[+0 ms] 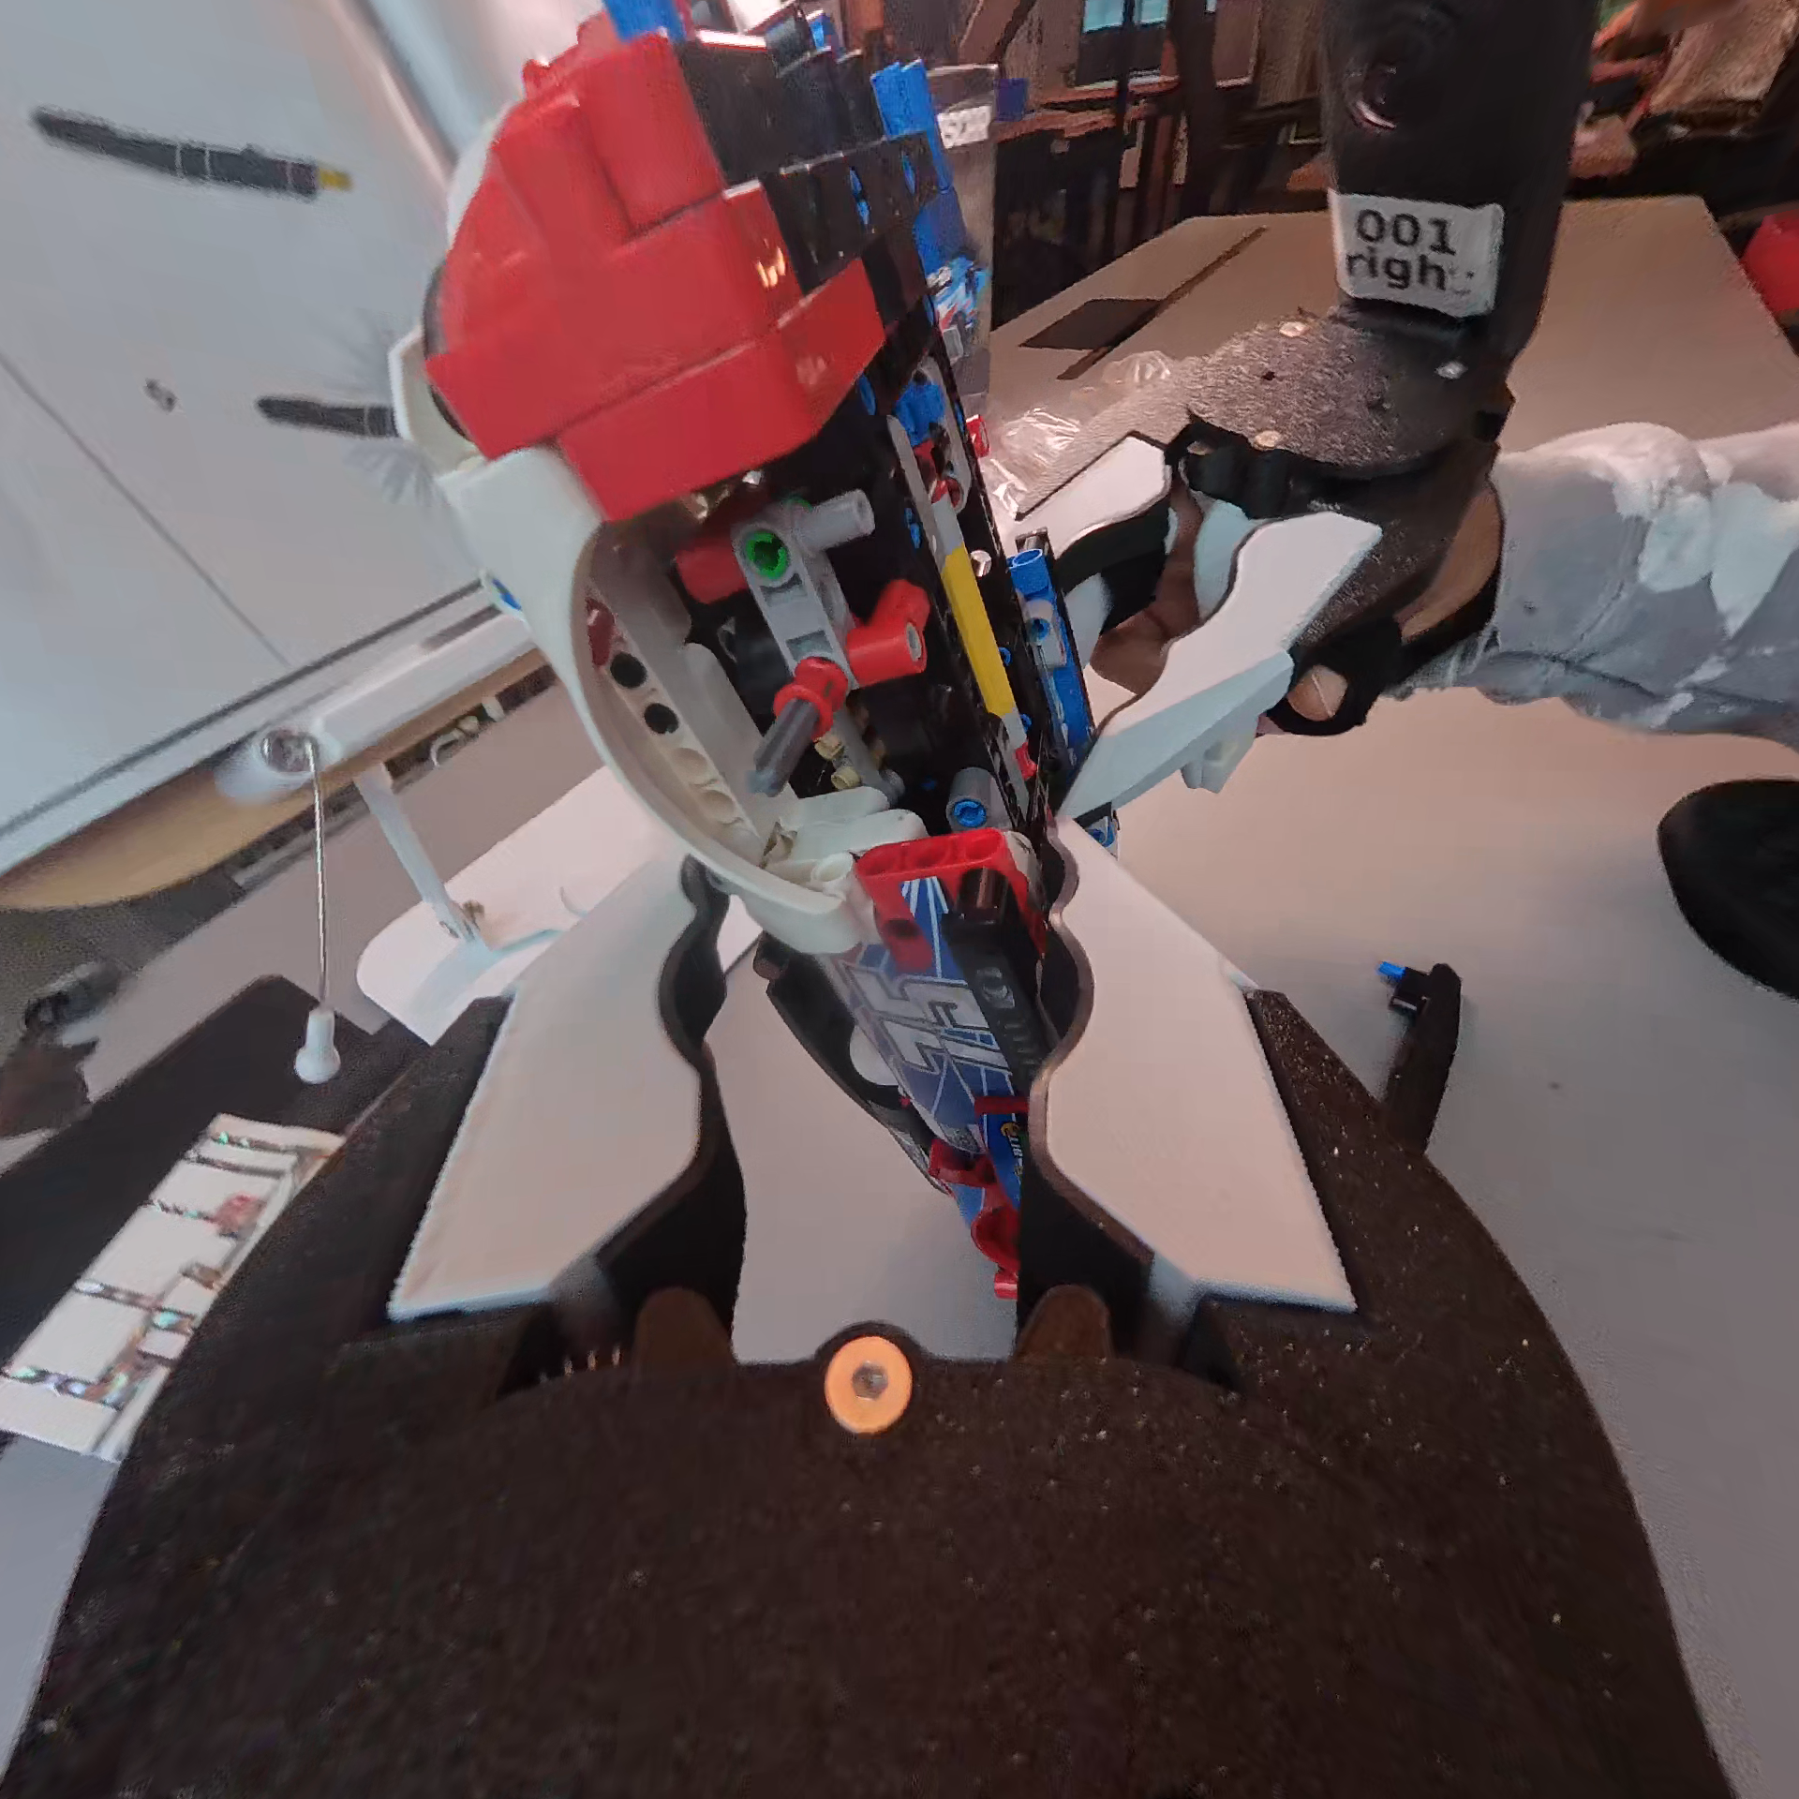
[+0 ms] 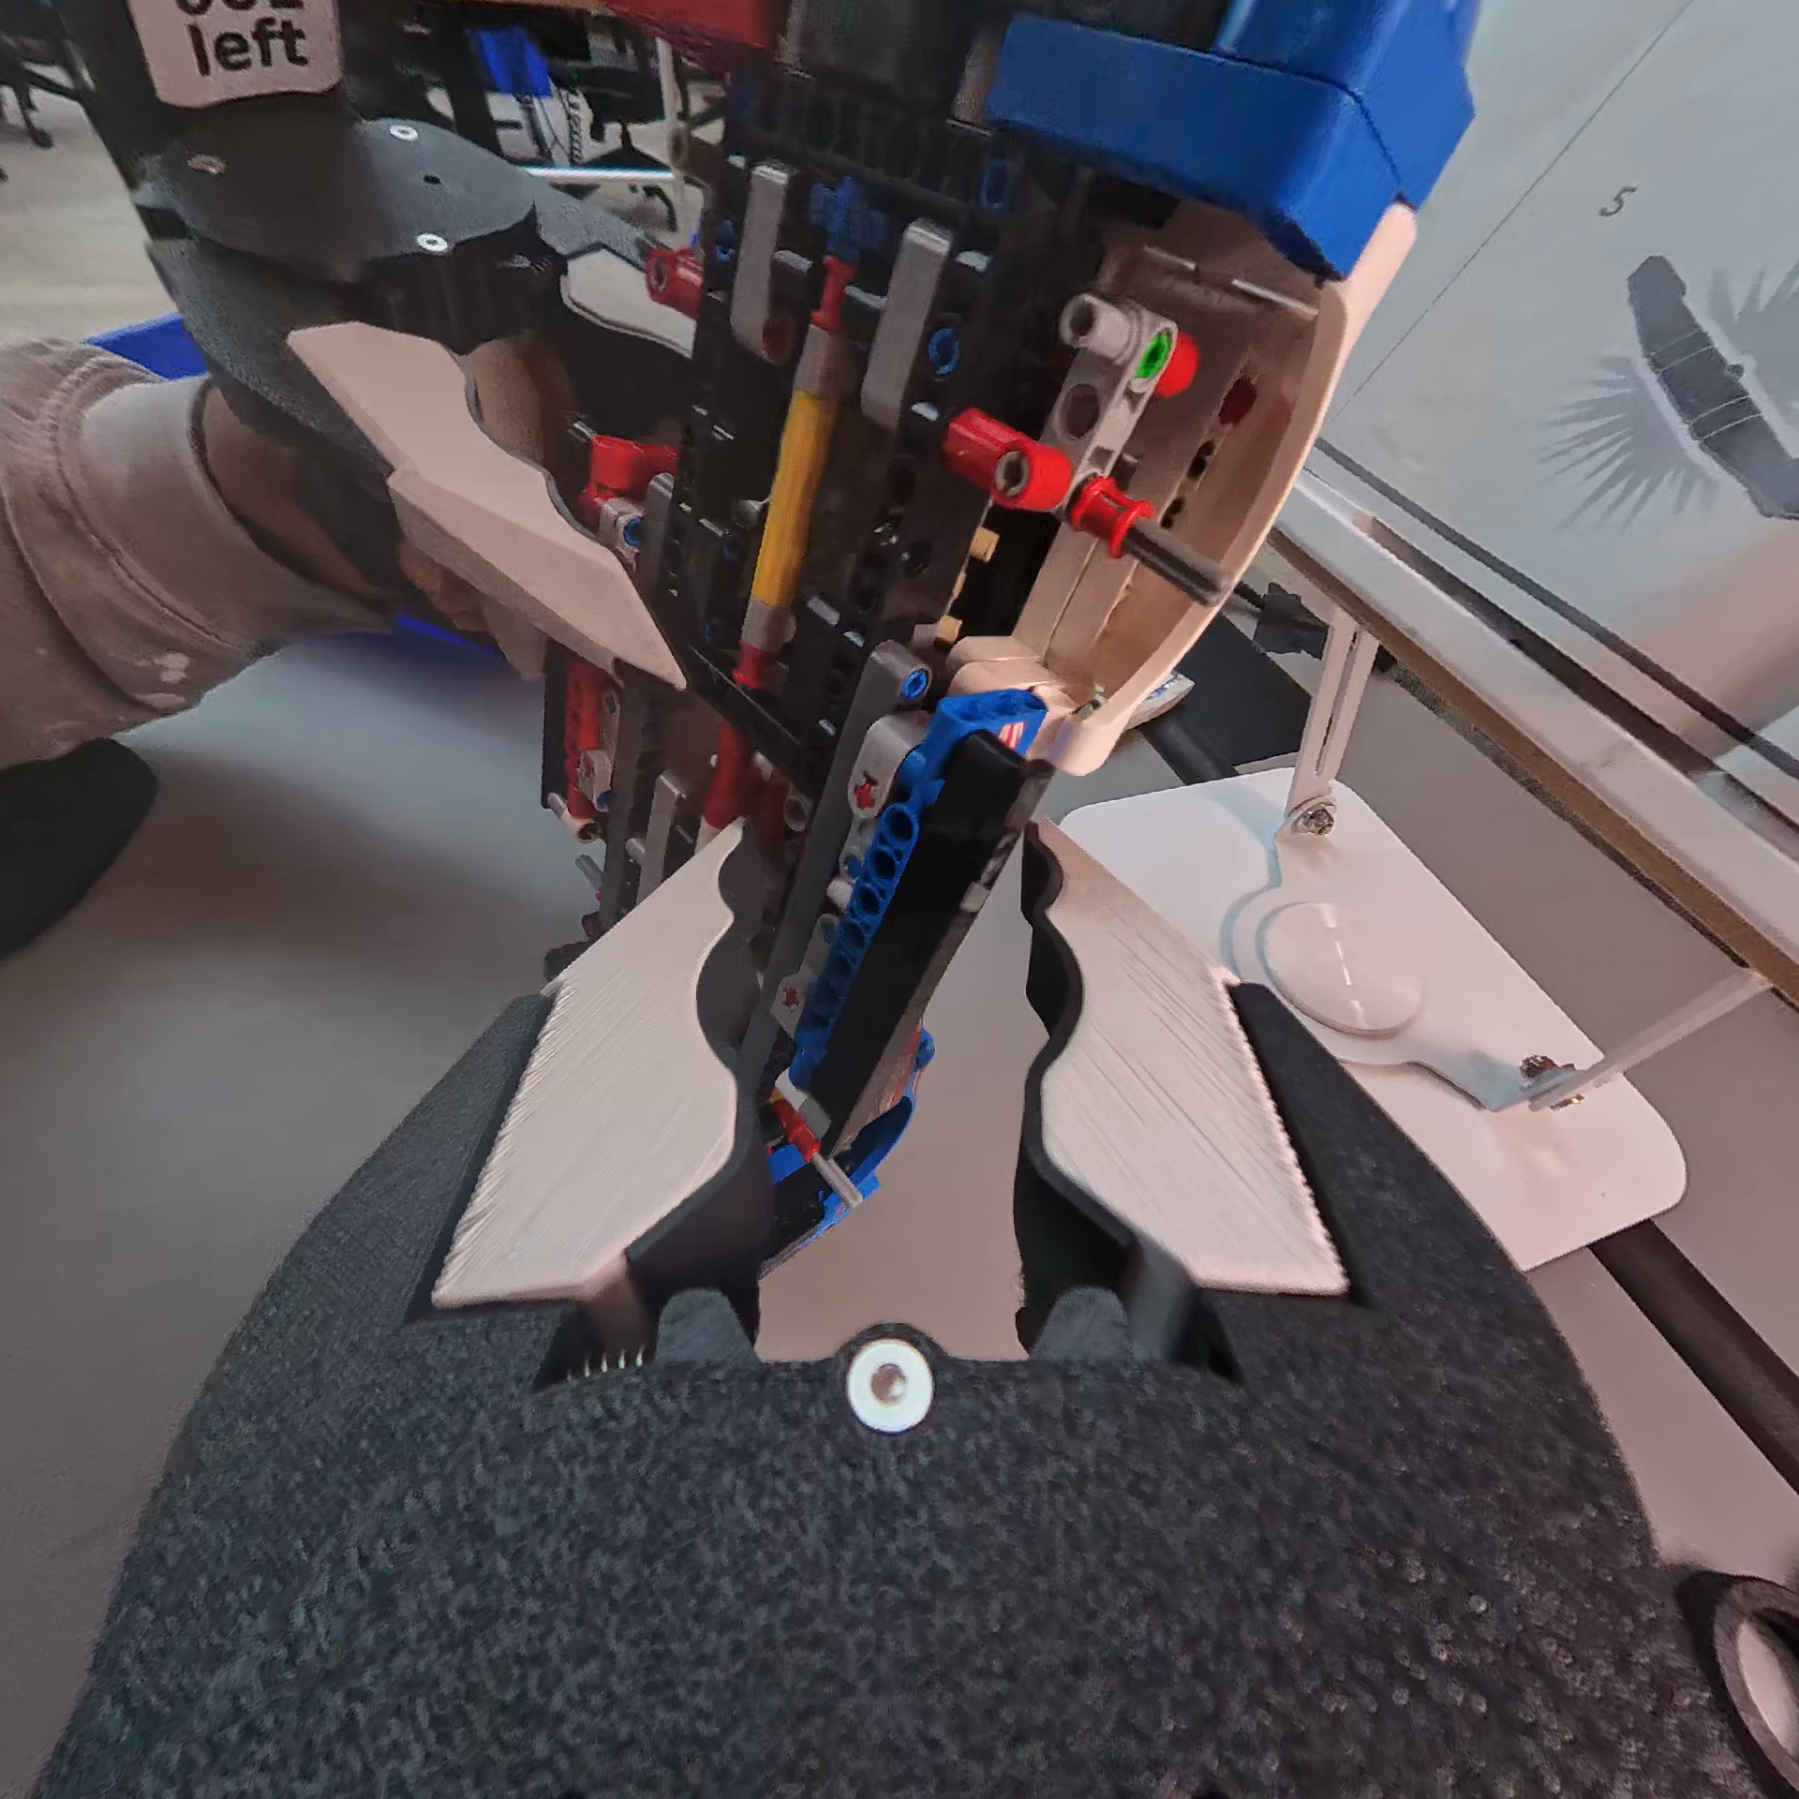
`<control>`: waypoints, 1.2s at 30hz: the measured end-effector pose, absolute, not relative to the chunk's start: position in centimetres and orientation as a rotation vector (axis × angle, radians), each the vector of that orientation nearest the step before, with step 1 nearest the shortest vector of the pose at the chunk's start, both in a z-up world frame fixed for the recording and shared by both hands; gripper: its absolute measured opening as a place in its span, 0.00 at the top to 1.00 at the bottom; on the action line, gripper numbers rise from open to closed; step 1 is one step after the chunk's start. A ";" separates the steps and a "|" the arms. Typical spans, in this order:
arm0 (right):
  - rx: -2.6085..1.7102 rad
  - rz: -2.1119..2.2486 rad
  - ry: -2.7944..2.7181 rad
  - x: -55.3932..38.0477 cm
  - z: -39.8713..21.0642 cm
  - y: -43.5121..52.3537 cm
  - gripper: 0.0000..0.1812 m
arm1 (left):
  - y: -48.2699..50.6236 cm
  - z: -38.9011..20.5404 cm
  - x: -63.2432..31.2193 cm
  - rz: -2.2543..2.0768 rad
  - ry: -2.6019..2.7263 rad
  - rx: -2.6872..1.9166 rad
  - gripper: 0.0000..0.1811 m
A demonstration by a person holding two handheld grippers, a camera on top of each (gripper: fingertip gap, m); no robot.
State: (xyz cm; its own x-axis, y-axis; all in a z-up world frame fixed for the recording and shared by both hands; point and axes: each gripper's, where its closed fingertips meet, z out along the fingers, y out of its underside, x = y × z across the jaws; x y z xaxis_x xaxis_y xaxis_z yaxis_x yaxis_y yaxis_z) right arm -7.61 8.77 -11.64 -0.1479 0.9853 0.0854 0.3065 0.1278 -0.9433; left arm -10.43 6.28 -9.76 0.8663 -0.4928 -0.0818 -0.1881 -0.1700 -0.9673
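A building-brick vehicle model [image 1: 779, 584] stands on end above the grey table [image 1: 1558, 1119]. It has a black frame, red blocks on top, a white wheel arch and a yellow axle. My left gripper [image 1: 881, 876] is shut on its lower end, on the red and patterned blue panels. The right gripper's white finger [image 1: 1256, 623] comes in from the right and touches the model's blue side. In the right wrist view my right gripper [image 2: 886, 842] is shut on the blue beam and black panel of the model [image 2: 876, 487]. The left gripper's finger [image 2: 506, 526] presses the model's left side.
A white metal stand with a flat base [image 2: 1412, 973] sits by a white board [image 2: 1606, 389]; the stand also shows in the left wrist view [image 1: 438, 954]. A printed sheet [image 1: 146, 1266], a small black part with a blue pin [image 1: 1421, 1032] and a black tyre [image 1: 1743, 876] lie nearby.
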 end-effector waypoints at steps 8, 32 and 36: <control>-1.259 1.066 -1.728 -5.0 -13.3 6.3 0.66 | 4.0 -9.7 -7.2 -0.168 0.741 -1.637 0.66; -1.049 1.353 -2.026 -2.3 -13.2 4.1 0.73 | 1.4 -19.9 -11.4 -0.599 0.539 -2.027 0.70; -1.039 1.340 -1.997 -1.8 -13.1 3.8 0.73 | 1.6 -23.4 -9.5 -0.676 0.595 -2.175 0.75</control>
